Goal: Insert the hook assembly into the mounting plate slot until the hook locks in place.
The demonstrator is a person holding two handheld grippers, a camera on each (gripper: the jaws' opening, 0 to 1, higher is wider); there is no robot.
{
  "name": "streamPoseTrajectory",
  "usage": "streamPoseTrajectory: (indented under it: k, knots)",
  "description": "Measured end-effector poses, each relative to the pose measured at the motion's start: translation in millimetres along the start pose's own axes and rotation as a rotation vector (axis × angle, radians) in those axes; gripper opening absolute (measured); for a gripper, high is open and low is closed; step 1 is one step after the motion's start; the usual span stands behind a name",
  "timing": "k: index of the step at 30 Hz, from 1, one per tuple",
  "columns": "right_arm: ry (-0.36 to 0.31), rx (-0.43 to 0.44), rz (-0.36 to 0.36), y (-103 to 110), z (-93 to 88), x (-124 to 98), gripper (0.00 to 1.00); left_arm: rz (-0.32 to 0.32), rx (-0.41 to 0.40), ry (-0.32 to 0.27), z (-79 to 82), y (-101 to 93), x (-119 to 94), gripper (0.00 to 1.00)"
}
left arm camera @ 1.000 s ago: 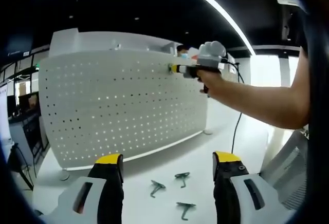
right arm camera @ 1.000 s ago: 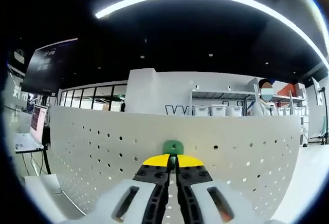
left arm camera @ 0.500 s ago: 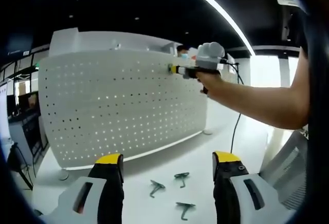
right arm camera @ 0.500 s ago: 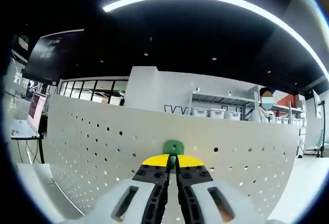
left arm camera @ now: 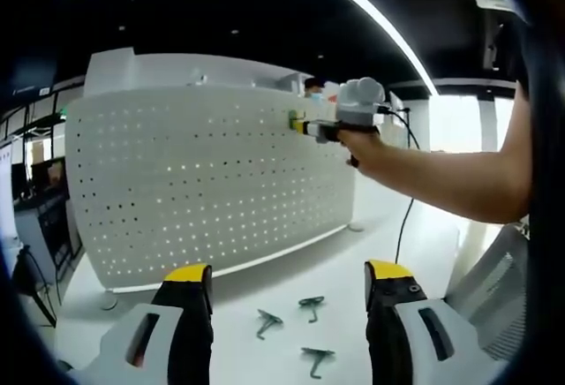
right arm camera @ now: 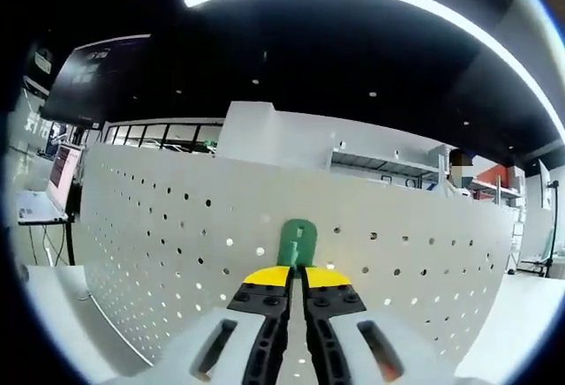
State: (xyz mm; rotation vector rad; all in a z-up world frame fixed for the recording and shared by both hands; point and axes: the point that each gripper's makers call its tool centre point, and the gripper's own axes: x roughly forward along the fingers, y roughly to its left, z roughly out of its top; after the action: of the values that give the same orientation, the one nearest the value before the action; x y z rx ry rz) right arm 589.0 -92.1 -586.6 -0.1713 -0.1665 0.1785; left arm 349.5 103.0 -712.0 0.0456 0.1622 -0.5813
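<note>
The green hook (right arm camera: 297, 244) stands upright against the face of the white pegboard (right arm camera: 159, 252), near its top edge, pinched by its lower part between the yellow-tipped jaws of the right gripper (right arm camera: 296, 276), which are clenched on it. In the left gripper view the same gripper (left arm camera: 311, 126) reaches in from the right, carried by a person's hand (left arm camera: 366, 142), its tip meeting the pegboard (left arm camera: 203, 182) high up and right of the middle. Whether the hook's prongs are already through the holes cannot be told.

The step in hand looks like the seating push. To do it well, the hook's back plate should stay flat and square to the board, with the prongs lined up on one pair of holes; a tilted hook would likely jam or skid across the metal. Press straight in, then drop slightly so it catches, and only unclench once it bears its own weight. The board stands free on the white table (left arm camera: 353, 270), so a hard shove could rock it.

The left gripper (left arm camera: 287, 314) waits low over the table with its jaws spread and nothing between them. Beyond it, three spare hooks (left arm camera: 300, 328) lie loose on the table, near the board's foot.
</note>
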Motion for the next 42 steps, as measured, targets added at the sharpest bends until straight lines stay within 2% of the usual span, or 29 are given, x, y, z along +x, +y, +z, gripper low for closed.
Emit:
streamPoseTrajectory:
  k: [16,23,37,42]
  knots:
    - [0.052,0.023,0.007,-6.3,-24.1,-24.2,0.15,-0.007,0.006,0.001,0.0,-1.6,0.5,0.71]
    - [0.088,0.012,0.027,-6.1,-41.7,-33.9,0.19,-0.007,0.009,0.002,-0.2,-1.9,0.3,0.71]
    - [0.167,-0.011,0.117,12.0,-71.2,-57.6,0.22,0.009,0.003,-0.007,1.4,2.2,-1.9,0.7]
    - [0.199,-0.024,0.164,25.6,-83.9,-72.5,0.22,0.015,-0.005,-0.008,1.5,4.1,-2.3,0.7]
